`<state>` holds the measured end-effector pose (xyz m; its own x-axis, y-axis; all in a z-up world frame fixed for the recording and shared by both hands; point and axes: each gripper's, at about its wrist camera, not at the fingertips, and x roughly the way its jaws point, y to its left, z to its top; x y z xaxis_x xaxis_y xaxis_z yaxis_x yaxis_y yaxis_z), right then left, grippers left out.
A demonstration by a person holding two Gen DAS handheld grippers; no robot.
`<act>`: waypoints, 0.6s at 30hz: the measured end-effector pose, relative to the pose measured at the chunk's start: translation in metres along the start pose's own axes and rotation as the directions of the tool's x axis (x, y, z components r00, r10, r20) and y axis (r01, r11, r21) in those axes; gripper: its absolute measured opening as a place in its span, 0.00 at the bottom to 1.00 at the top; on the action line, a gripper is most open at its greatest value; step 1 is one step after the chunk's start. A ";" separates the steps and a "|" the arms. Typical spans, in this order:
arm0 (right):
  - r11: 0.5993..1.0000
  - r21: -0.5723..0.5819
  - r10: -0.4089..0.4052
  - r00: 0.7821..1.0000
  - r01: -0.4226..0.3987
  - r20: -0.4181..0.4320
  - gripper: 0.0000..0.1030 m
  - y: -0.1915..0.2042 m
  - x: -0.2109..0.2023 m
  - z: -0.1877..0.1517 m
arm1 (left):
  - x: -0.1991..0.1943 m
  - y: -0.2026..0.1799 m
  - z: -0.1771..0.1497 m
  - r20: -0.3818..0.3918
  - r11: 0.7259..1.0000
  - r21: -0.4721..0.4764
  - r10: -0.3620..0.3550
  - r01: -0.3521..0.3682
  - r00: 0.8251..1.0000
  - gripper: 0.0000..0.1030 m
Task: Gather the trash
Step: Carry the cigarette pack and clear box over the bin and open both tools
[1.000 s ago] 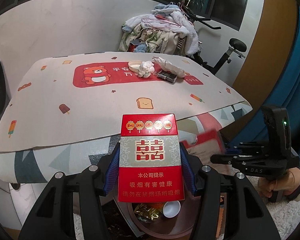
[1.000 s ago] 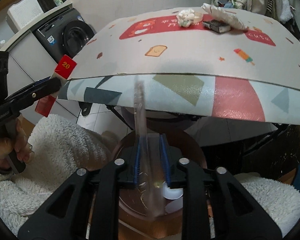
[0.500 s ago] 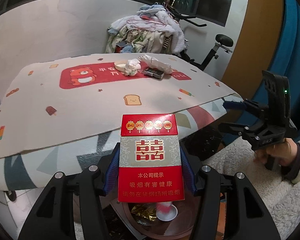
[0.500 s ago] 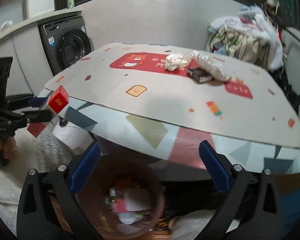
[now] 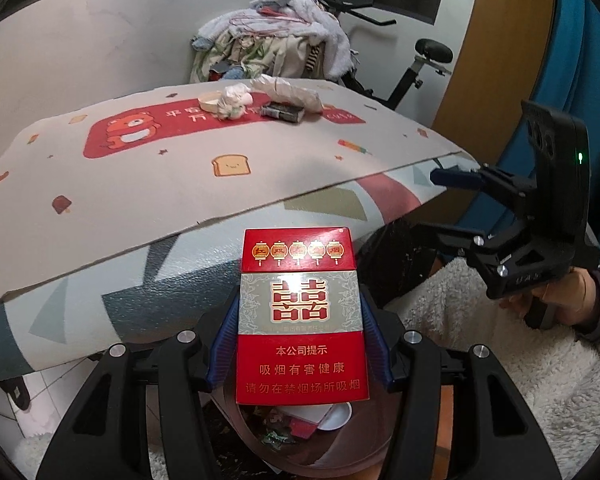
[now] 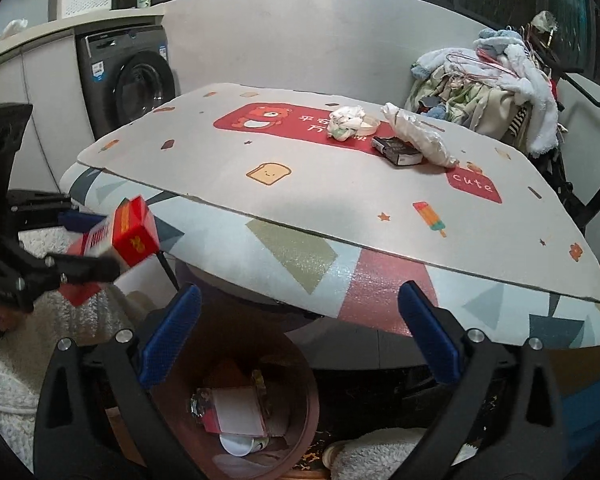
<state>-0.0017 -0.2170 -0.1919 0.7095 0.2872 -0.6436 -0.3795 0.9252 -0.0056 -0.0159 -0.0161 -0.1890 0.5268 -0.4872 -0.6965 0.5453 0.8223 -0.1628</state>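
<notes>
Left gripper (image 5: pixel 300 344) stays clenched on the red cigarette pack (image 5: pixel 301 316), now lower, directly above the brown bin (image 6: pixel 240 404). Right gripper (image 6: pixel 296 336), earlier pinching a clear wrapper, now stands released and empty above the bin. Remaining trash on the desk (image 6: pixel 300 184), beyond the bin.

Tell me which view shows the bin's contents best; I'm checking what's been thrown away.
The right wrist view: the bin lies open between the spread jaws of the right tool, with papers and a white cup visible inside. In the left wrist view the bin is mostly hidden behind the red pack held by the left tool.
</notes>
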 end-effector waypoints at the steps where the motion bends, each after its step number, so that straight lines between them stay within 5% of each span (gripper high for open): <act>1: 1.000 0.011 -0.008 1.000 0.008 -0.001 0.94 -0.002 0.001 0.000 | 0.002 -0.001 0.000 -0.006 1.000 0.004 0.000 0.000 1.000 0.52; 18: 0.990 0.140 -0.011 1.000 0.010 0.010 0.94 -0.027 0.000 0.000 | 0.012 -0.004 -0.002 -0.044 1.000 0.023 -0.002 0.003 0.999 0.53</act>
<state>0.0086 -0.2424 -0.1919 0.7193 0.2793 -0.6360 -0.2857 0.9535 0.0955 -0.0131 -0.0250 -0.1976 0.4968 -0.4756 -0.7259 0.5615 0.8140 -0.1490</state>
